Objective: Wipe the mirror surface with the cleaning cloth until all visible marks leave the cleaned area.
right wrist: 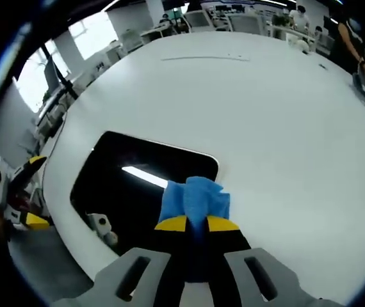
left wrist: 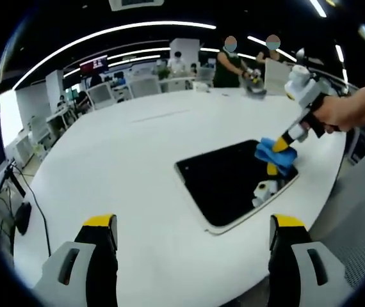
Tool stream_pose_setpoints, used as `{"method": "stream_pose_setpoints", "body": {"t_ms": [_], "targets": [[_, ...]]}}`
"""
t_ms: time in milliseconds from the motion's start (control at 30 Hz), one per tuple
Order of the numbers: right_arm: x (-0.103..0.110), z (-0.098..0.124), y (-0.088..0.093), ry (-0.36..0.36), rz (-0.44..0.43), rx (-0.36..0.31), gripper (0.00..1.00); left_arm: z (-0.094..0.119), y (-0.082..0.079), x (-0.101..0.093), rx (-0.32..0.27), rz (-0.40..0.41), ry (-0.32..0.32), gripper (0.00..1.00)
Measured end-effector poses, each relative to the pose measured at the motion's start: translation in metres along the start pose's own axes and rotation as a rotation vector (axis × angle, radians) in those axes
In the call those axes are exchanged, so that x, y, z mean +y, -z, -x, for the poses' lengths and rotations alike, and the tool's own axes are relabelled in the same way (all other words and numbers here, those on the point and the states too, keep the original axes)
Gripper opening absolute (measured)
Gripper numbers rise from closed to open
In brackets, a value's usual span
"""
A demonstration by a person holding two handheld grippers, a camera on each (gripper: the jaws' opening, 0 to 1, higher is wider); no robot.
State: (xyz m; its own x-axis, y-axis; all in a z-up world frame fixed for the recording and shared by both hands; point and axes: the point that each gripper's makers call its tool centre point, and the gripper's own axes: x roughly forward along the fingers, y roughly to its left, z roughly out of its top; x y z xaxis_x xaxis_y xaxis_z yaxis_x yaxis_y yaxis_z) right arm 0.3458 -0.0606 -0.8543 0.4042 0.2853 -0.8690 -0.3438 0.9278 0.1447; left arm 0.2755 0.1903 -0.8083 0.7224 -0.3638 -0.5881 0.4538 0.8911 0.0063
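A dark rectangular mirror (left wrist: pixel 230 185) lies flat on the white table (left wrist: pixel 137 160), near its edge. My right gripper (left wrist: pixel 282 144), held by a hand (left wrist: pixel 346 112), comes in from the right and presses a blue cloth (left wrist: pixel 276 153) onto the mirror's far right corner. In the right gripper view the right gripper (right wrist: pixel 196 224) is shut on the blue cloth (right wrist: pixel 194 197), which rests on the mirror (right wrist: pixel 128 185) at its edge. My left gripper (left wrist: pixel 193 233) hovers open before the mirror's near side, holding nothing. The left gripper (right wrist: pixel 25 192) also peeks in at the left edge.
The white table (right wrist: pixel 266 115) spreads wide beyond the mirror. Two people (left wrist: pixel 230 64) stand at its far side with some objects (left wrist: pixel 256 86) on it. Office desks and chairs (left wrist: pixel 99 96) fill the background. Cables (left wrist: pixel 38 204) hang off the table's left edge.
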Motion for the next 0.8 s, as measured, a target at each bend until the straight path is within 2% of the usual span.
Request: {"method": "stream_pose_setpoints", "body": {"t_ms": [133, 233, 300, 367, 500, 600, 700, 800], "targets": [[0.001, 0.001, 0.001, 0.014, -0.027, 0.002, 0.04, -0.001, -0.002, -0.011, -0.009, 0.014, 0.044, 0.99], [0.001, 0.002, 0.002, 0.028, 0.040, -0.001, 0.04, 0.001, -0.001, -0.012, -0.008, 0.039, 0.051, 0.99], [0.001, 0.002, 0.002, 0.039, -0.025, 0.027, 0.04, 0.000, -0.004, -0.011, -0.004, -0.002, 0.038, 0.99], [0.000, 0.001, 0.001, 0.050, -0.078, 0.039, 0.04, -0.001, -0.006, -0.025, -0.014, -0.025, 0.097, 0.99], [0.004, 0.003, 0.006, 0.073, -0.052, 0.036, 0.04, -0.002, -0.002, -0.023, 0.013, -0.029, 0.096, 0.99], [0.007, 0.005, 0.011, 0.086, -0.018, 0.043, 0.04, -0.003, -0.002, -0.025, 0.008, -0.023, 0.109, 0.99], [0.008, 0.007, 0.016, 0.079, -0.037, 0.063, 0.04, -0.001, -0.002, -0.018, 0.000, 0.005, 0.090, 0.99], [0.010, 0.007, 0.018, 0.082, -0.017, 0.064, 0.04, -0.001, -0.002, -0.018, -0.002, 0.012, 0.092, 0.99]]}}
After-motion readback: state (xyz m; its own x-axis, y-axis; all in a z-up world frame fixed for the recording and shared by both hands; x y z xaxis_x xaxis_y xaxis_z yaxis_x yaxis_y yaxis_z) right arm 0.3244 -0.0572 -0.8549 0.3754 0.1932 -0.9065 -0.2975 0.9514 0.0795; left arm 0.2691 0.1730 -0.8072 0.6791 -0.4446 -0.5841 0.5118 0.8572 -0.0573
